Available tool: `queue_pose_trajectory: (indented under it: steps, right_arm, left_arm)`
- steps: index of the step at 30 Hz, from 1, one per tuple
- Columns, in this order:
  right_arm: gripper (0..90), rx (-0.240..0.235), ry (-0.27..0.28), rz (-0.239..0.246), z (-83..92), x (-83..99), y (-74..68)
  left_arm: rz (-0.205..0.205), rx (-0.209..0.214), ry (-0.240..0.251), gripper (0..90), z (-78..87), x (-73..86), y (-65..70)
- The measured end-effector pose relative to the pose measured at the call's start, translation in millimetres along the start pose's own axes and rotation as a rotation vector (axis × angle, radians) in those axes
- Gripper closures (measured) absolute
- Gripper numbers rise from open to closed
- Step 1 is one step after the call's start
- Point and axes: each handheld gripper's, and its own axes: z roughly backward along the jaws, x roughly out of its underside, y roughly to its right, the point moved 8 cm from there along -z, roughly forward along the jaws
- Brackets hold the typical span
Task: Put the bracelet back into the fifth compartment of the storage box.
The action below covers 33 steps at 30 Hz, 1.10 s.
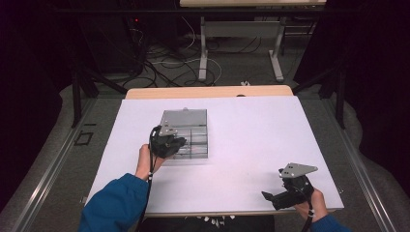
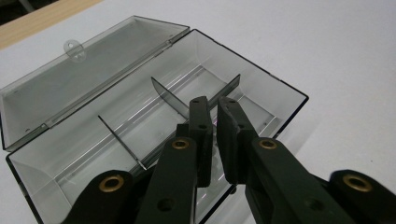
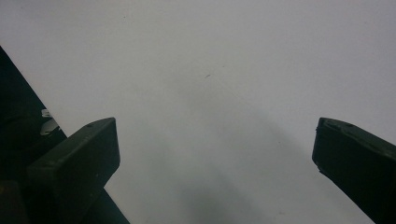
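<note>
White sheeting [image 1: 251, 145] covers the wooden table [image 1: 208, 92], the largest thing in the high view, with a second table's metal legs [image 1: 203, 48] and loose cables [image 1: 164, 63] on the floor beyond its far edge. Left of the table's middle sits a clear plastic box [image 1: 191, 133], its hinged lid [image 2: 88, 70] thrown back flat on the sheet on the far side. In the left gripper view, thin smoky dividers [image 2: 170, 95] split the box's tray into compartments, and a small hanging tab [image 2: 74, 46] juts from the lid's outer edge. A person in blue sleeves [image 1: 116, 203] works from the near side. The left hand [image 1: 144, 162] holds the left gripper [image 2: 212, 105] at the box's near left corner, its jaws drawn almost together with a narrow slit between them, their tips over the tray near a divider; whether they pinch the divider cannot be told. The right gripper [image 1: 270, 197], topped by a grey three-cornered plate [image 1: 297, 169], rests near the table's near right corner, well apart from the box, its jaws spread wide over bare white sheet.
</note>
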Motion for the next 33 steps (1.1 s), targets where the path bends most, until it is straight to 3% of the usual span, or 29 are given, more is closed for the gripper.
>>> queue_pose_trajectory:
  steps: [17,23,33]
  right_arm:
    - [0.4,0.0,-0.007,0.001,0.3,0.4,-0.4]
    - [0.6,-0.005,-0.009,-0.002,0.3,0.4,-0.9]
    - [0.7,-0.002,-0.009,-0.002,0.0,0.4,-0.8]
  left_arm:
    - [0.032,-0.063,-0.062,84.5,-17.4,10.4,-20.4]
    - [0.031,-0.067,-0.1,84.4,-20.0,15.2,-23.6]
    - [0.03,-0.072,-0.12,84.3,-24.4,19.3,-23.9]
